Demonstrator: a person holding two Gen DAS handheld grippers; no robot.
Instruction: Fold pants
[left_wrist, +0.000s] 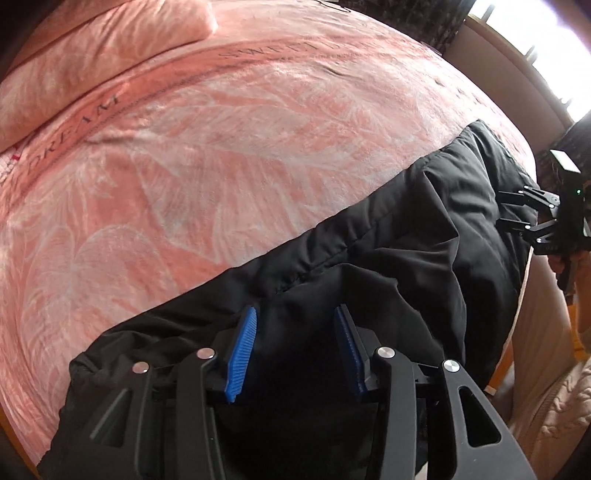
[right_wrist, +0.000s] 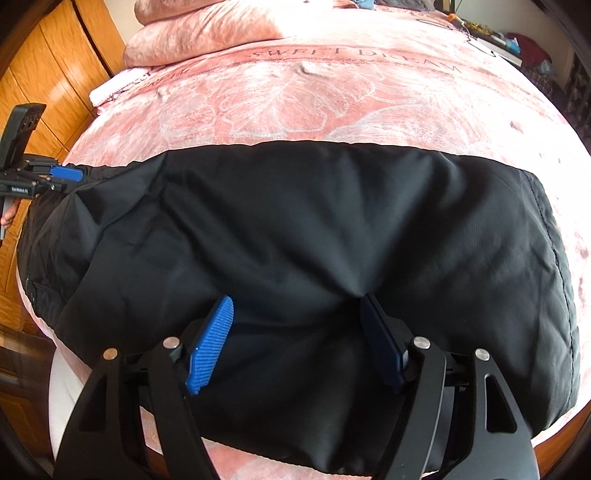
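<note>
Black pants (right_wrist: 295, 229) lie folded lengthwise on the pink bed (right_wrist: 332, 103) — left gripper (left_wrist: 293, 332) and right gripper (right_wrist: 299, 321) spread, empty; crosswise folds remain.

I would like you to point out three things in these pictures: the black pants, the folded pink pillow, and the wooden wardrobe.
black pants (right_wrist: 295, 221), right wrist view, on the middle of the fabric.
folded pink pillow (right_wrist: 207, 33), right wrist view, on its front face.
wooden wardrobe (right_wrist: 55, 62), right wrist view, on a door panel.
</note>
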